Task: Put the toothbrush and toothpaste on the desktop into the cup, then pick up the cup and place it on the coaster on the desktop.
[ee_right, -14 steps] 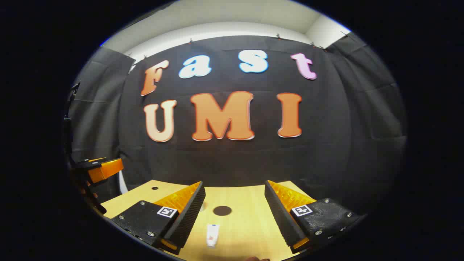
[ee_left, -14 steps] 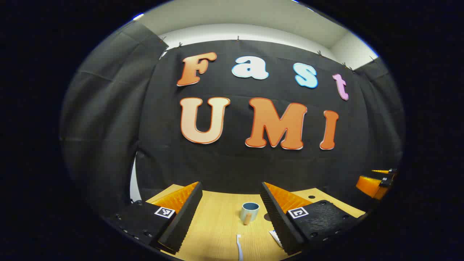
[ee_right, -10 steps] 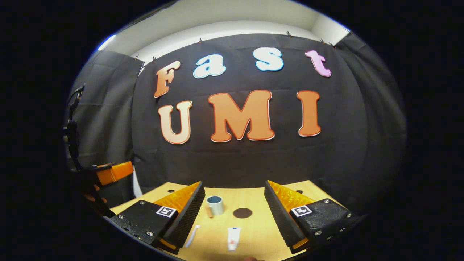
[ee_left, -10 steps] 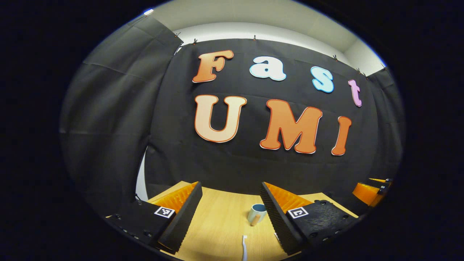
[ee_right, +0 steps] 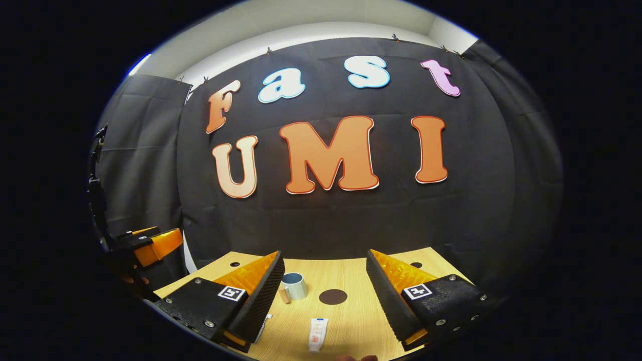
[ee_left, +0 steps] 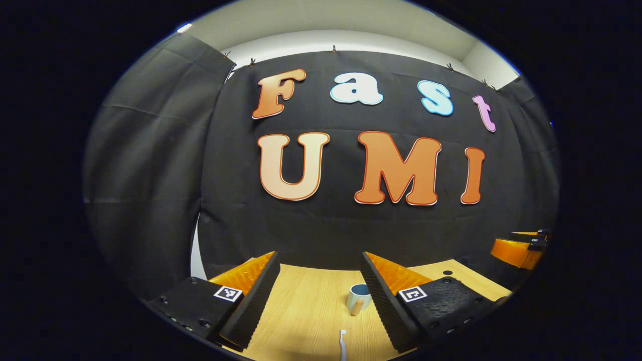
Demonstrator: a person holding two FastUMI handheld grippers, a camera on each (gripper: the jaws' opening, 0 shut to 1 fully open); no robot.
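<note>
Your left gripper point(ee_left: 318, 301) hangs above the desktop point(ee_left: 306, 311) with its fingers spread wide and nothing between them. In the left gripper view the cup point(ee_left: 358, 297) stands upright on the wood, partly behind that gripper's right-hand finger, its wooden handle turned toward the camera. The white toothbrush point(ee_left: 343, 345) lies nearer the camera than the cup, a little to its left, and runs out of the bottom of the picture. Far to the cup's right, your right gripper point(ee_left: 519, 249) shows at the rim.

Your right gripper point(ee_right: 323, 303) is likewise spread apart and holds nothing. The right gripper view gives you what the other does not: the dark round coaster point(ee_right: 333, 297) lies flat just right of the cup point(ee_right: 294, 286), apart from it, and the toothpaste point(ee_right: 317, 334) tube lies flat nearer the camera than the coaster. A white bit beside the left-hand finger, near the cup, is too hidden to tell. Your left gripper point(ee_right: 150, 243) hangs well left of the cup.
</note>
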